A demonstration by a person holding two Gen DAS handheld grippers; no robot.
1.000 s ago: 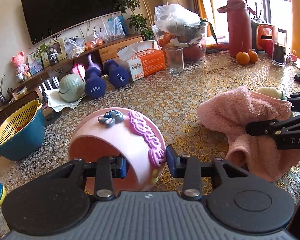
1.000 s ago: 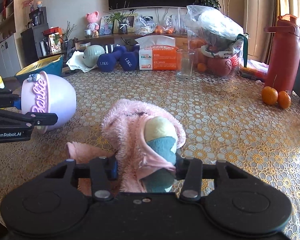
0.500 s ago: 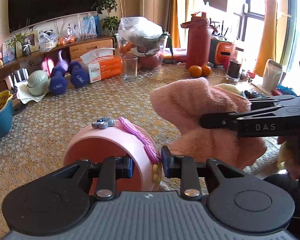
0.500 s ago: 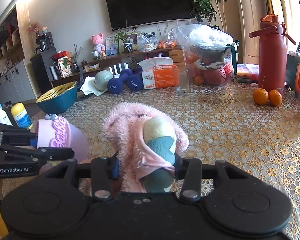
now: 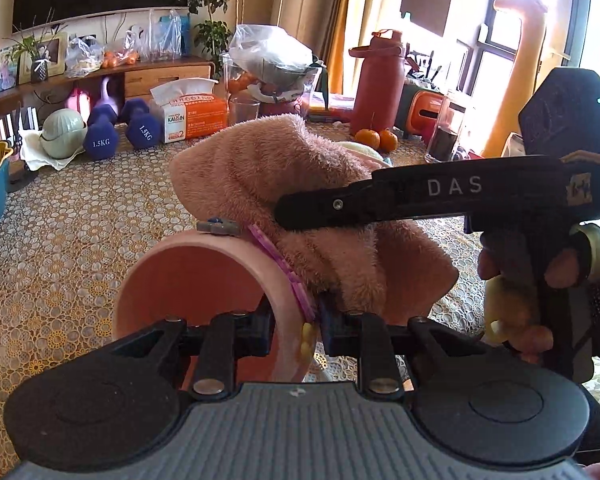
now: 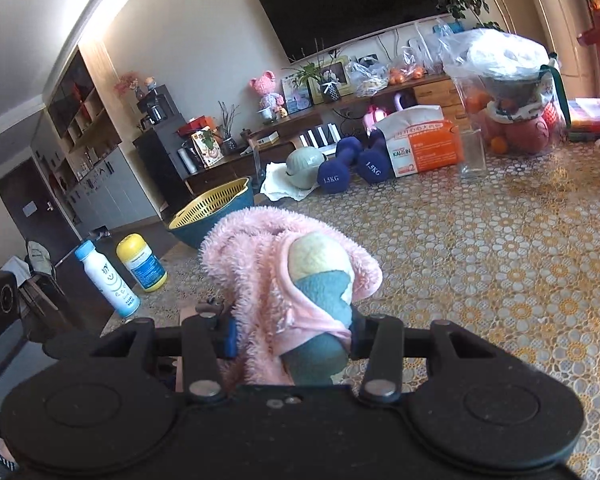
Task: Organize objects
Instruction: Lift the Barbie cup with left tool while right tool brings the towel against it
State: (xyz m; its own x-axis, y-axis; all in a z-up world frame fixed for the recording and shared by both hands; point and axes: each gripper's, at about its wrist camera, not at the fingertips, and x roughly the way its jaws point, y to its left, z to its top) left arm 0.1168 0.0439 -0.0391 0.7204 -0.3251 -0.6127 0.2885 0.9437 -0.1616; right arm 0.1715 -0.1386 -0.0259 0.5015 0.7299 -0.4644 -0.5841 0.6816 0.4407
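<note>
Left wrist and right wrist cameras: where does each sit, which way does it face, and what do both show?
Left wrist: rides the left gripper, shut on the pink plastic bowl's rim, facing the window; right gripper and a hand show.
Right wrist: rides the right gripper, shut on the fluffy pink towel bundle, facing the black TV.
Shared: the bundle, blue dumbbells, orange tissue box, patterned tablecloth.
</note>
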